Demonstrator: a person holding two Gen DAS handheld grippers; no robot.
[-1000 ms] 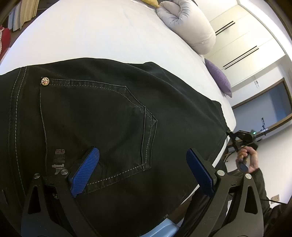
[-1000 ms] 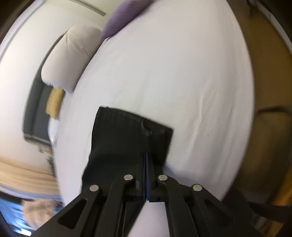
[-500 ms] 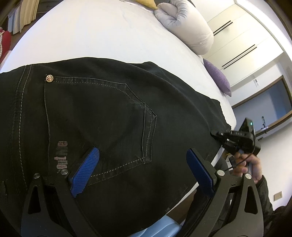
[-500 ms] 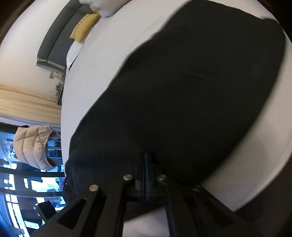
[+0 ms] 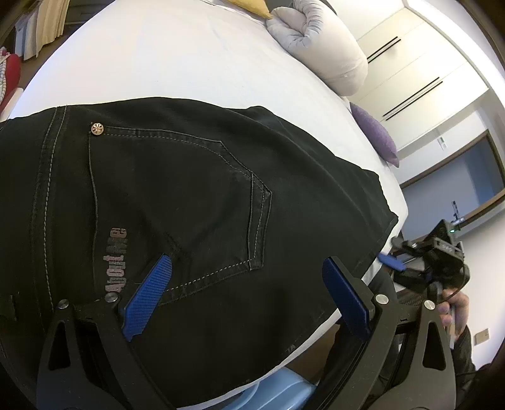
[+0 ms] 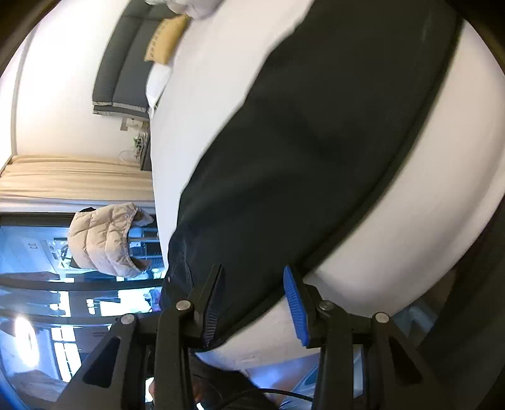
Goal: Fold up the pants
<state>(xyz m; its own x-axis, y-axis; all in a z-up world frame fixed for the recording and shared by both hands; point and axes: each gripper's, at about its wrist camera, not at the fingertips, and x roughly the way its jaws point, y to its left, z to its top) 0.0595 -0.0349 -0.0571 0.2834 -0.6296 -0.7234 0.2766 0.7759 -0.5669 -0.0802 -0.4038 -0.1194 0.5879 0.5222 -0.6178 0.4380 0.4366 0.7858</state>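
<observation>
Black jeans (image 5: 195, 202) lie flat on the white bed (image 5: 176, 60), back pocket up, waistband at the left, and also show in the right wrist view (image 6: 315, 142). My left gripper (image 5: 246, 296) is open above the pocket area and holds nothing. My right gripper (image 6: 252, 302) is open with its jaws either side of the jeans' near edge by the bed's front; it shows in the left wrist view (image 5: 423, 261) at the right, beyond the jeans' hem end.
A rolled grey duvet (image 5: 318, 47), a yellow cushion (image 5: 249, 4) and a purple cushion (image 5: 375, 132) lie at the far side of the bed. A beige puffer jacket (image 6: 107, 239) hangs by the window. A light blue object (image 5: 284, 391) sits below the bed's near edge.
My right gripper has let go of the jeans' leg end and opened, after carrying it across over the rest of the jeans. My left gripper stayed open and shifted slightly.
</observation>
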